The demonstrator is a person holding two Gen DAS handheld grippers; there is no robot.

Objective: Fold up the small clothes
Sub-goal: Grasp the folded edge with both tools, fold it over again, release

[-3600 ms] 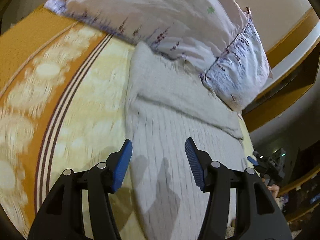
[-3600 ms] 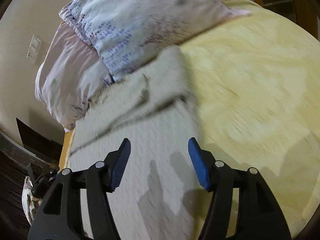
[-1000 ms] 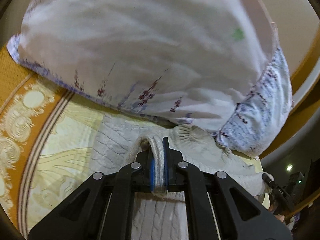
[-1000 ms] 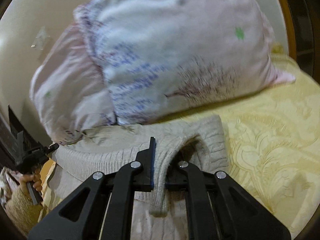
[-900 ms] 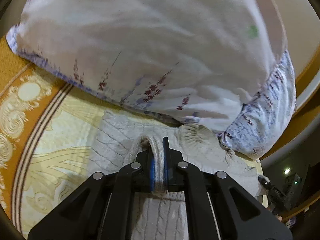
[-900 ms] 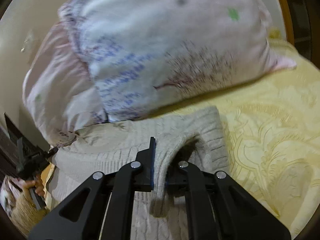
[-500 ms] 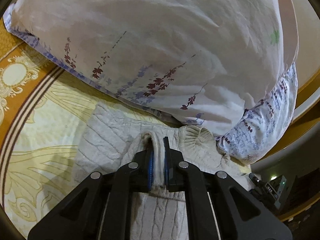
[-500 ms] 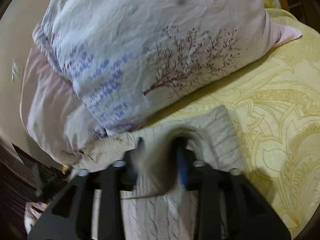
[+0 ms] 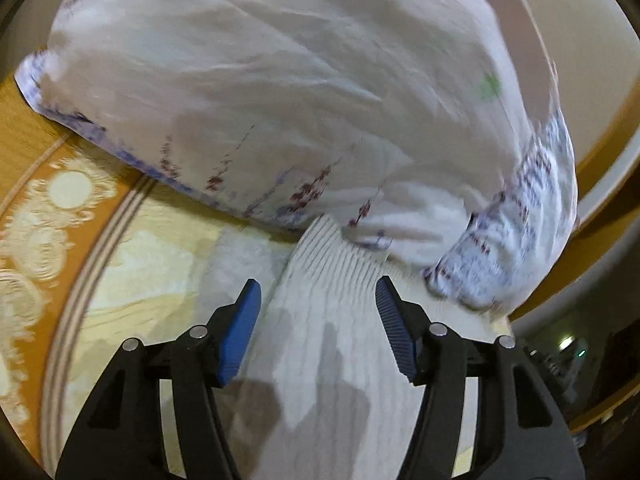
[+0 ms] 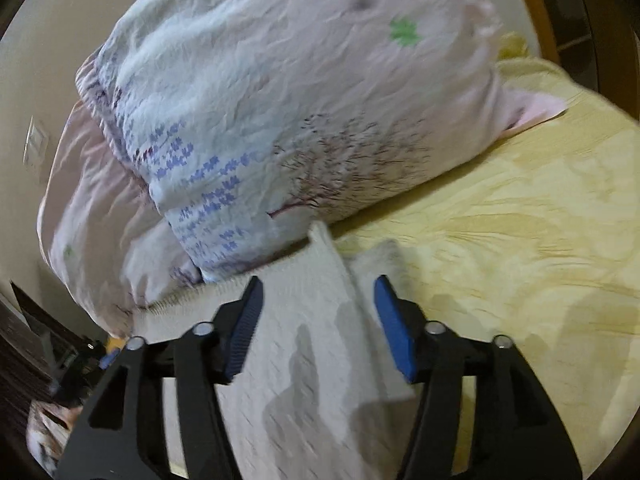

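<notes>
A cream knitted sweater (image 9: 328, 320) lies on the bed, its far edge against the pillows. My left gripper (image 9: 318, 314) is open and empty, its blue pads (image 9: 240, 332) standing apart over the ribbed end of the knit. My right gripper (image 10: 318, 314) is open and empty too, just above the sweater (image 10: 304, 340) near its right edge. The sweater's near part is hidden under both grippers.
A large white pillow with small flower prints (image 9: 280, 100) fills the far side; the right wrist view shows it too (image 10: 280, 120). A yellow patterned bedspread (image 10: 520, 240) lies to the right, with an orange border (image 9: 48, 208) at the left. A wooden bed frame (image 9: 600, 240) stands beyond.
Both grippers have opened and let go of the sweater's far edge. The raised fold has dropped flat near the pillows, and both grippers have pulled back a little.
</notes>
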